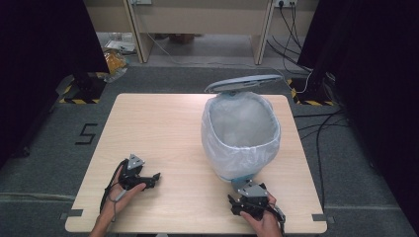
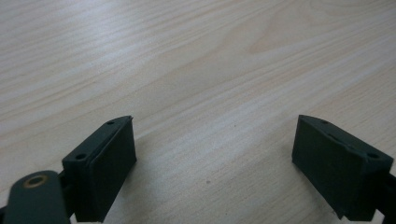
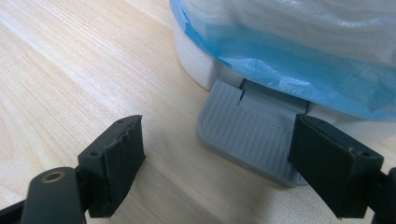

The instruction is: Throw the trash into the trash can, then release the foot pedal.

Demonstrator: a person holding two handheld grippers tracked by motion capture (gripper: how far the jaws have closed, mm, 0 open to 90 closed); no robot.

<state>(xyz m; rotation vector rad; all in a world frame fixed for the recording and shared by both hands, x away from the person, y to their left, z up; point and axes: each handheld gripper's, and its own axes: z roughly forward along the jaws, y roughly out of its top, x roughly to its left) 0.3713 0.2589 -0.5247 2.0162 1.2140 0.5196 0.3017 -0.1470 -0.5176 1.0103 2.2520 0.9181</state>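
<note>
Pale wood made up the table (image 1: 163,123), and on its right half stood the bin (image 1: 240,136), lined with a white bag (image 1: 242,148) whose blue edge (image 3: 299,60) hung down near the base. The grey lid (image 1: 243,83) stood raised at the far side of the bin. At the foot of the bin, on our side, the ribbed grey pedal (image 3: 252,137) lay flat on the wood. We held the right gripper (image 3: 217,140) just before that pedal, its jaws spread wide with nothing between them, one jaw overlapping the pedal's right edge in the right gripper view. Our left gripper (image 2: 215,140) rested well apart from the bin at the near left of the table, its jaws likewise wide and empty over bare wood.
</note>
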